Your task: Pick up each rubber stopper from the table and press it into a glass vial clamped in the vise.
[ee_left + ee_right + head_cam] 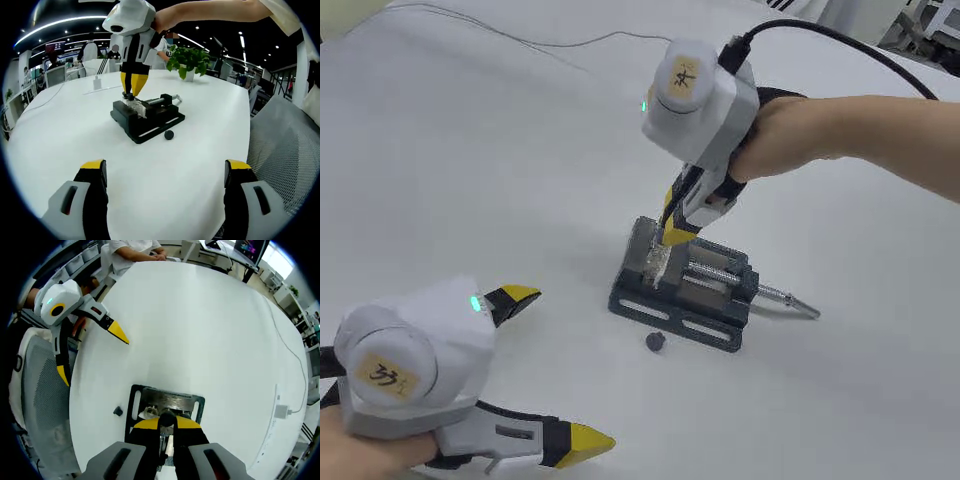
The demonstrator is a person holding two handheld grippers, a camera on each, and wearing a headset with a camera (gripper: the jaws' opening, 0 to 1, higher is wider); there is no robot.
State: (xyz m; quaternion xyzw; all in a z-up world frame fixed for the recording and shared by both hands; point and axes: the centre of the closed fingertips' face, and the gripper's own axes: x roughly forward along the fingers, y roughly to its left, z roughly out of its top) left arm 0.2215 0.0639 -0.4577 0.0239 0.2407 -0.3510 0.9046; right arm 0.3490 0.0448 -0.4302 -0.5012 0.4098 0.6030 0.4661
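You held the right gripper point(675, 236) nose-down over the vise point(732, 285), its yellow-tipped jaws drawn almost together on a dark rubber stopper point(167, 418). In the right gripper view the stopper sat pinched between the tips, directly above the vise's clamping slot. Something pale and glassy, apparently the vial point(656, 264), sat in that slot just under the tips. Whether the stopper touched it could not be told. A second stopper point(655, 341) lay loose on the white table point(470, 160), just beside the near edge of the vise base and apart from both tools. The vise's screw handle point(788, 300) stuck out toward your right. Your left gripper point(555, 367) stayed low at the near left corner of the table, well apart from the vise. Its jaws were spread wide and held nothing, and the left gripper view looked between them across bare tabletop to the vise and the loose stopper. A thin cable point(530, 42) trailed across the far side of the table.
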